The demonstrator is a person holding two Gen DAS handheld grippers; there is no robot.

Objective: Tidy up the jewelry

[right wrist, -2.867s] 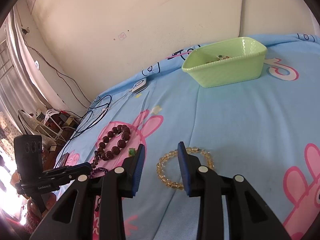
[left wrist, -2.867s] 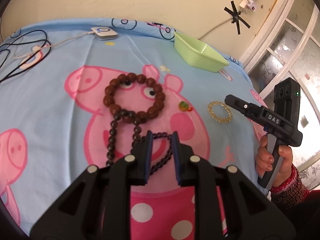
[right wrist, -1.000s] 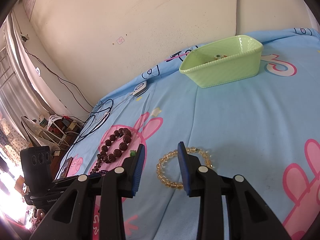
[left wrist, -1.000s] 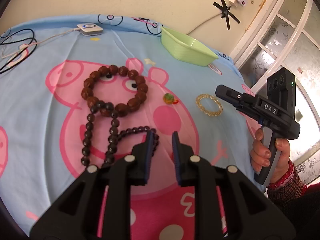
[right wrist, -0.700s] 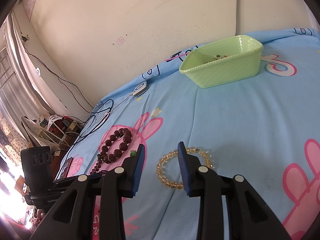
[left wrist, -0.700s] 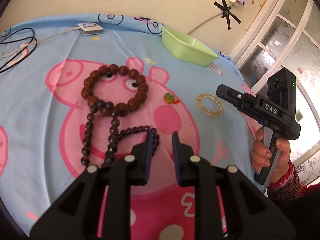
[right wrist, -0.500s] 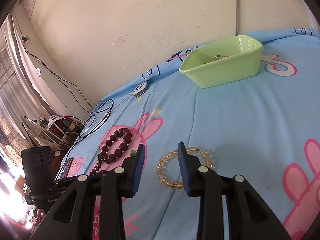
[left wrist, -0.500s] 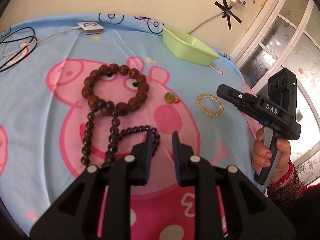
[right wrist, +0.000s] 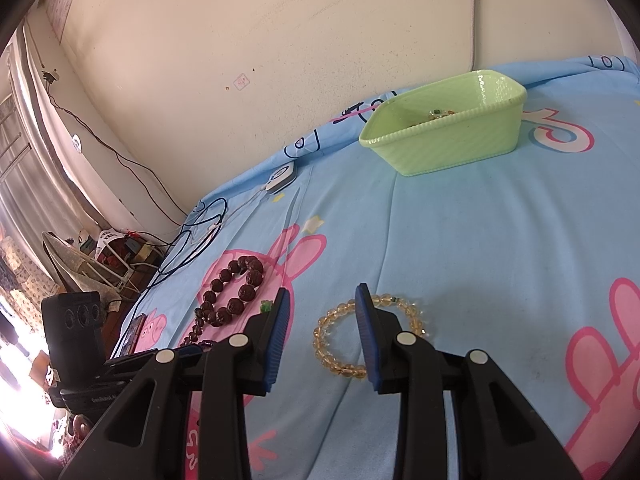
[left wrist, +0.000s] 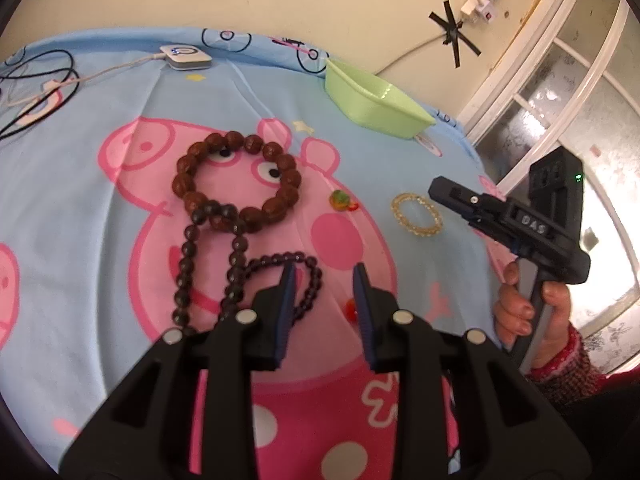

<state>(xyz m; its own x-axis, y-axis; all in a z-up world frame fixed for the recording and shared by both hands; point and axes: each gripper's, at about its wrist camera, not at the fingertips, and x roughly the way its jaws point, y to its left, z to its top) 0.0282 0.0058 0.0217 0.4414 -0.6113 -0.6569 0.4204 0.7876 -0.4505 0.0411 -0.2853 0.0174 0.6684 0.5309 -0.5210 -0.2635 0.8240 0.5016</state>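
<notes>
Left hand-held gripper (left wrist: 323,276): jaws opening, nothing clasped, poised over the dark purple bead strand (left wrist: 280,280); best lowered so both pads straddle the near loop before closing. Right hand-held gripper (right wrist: 320,300): jaws parted, empty, above the yellow bead bracelet (right wrist: 368,336). Farther: large brown bead bracelet (left wrist: 236,182), small green charm (left wrist: 340,200). Far right: green tray (right wrist: 444,144). Surface: bed with blue cartoon-pig sheet (right wrist: 480,240); cream wall (right wrist: 280,60) behind.

White charger puck (left wrist: 185,57) w/ black cables (left wrist: 36,80) on cartoon-pig sheet (left wrist: 100,264).
</notes>
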